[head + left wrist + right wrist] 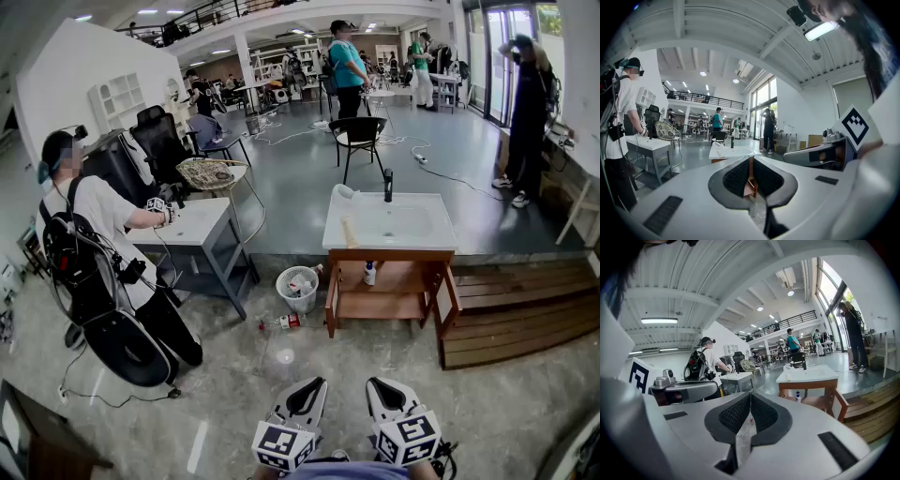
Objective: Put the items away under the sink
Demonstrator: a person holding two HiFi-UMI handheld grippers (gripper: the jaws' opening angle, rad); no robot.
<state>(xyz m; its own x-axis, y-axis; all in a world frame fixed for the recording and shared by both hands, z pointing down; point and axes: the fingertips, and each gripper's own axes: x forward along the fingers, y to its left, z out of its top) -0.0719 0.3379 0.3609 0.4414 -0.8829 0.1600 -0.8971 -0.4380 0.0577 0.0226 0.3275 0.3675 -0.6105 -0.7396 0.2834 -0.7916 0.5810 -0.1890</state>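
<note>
A white sink (389, 225) sits on a wooden cabinet (389, 286) whose two doors stand open, a few steps ahead of me. A small white bottle with a blue cap (370, 273) stands on the cabinet's shelf. A cream roll (349, 231) lies on the sink's left side, behind it a black tap (388, 185). A bottle with a red label (286, 322) lies on the floor left of the cabinet. My left gripper (309, 384) and right gripper (380, 384) hang side by side low in the head view, far from all of this, both shut and holding nothing.
A white mesh wastebasket (298, 289) stands between the cabinet and a grey table (202, 225), where a person with a backpack (103, 225) works. Wooden steps (516, 309) lie right of the cabinet. A black chair (358, 136) and other people are farther back.
</note>
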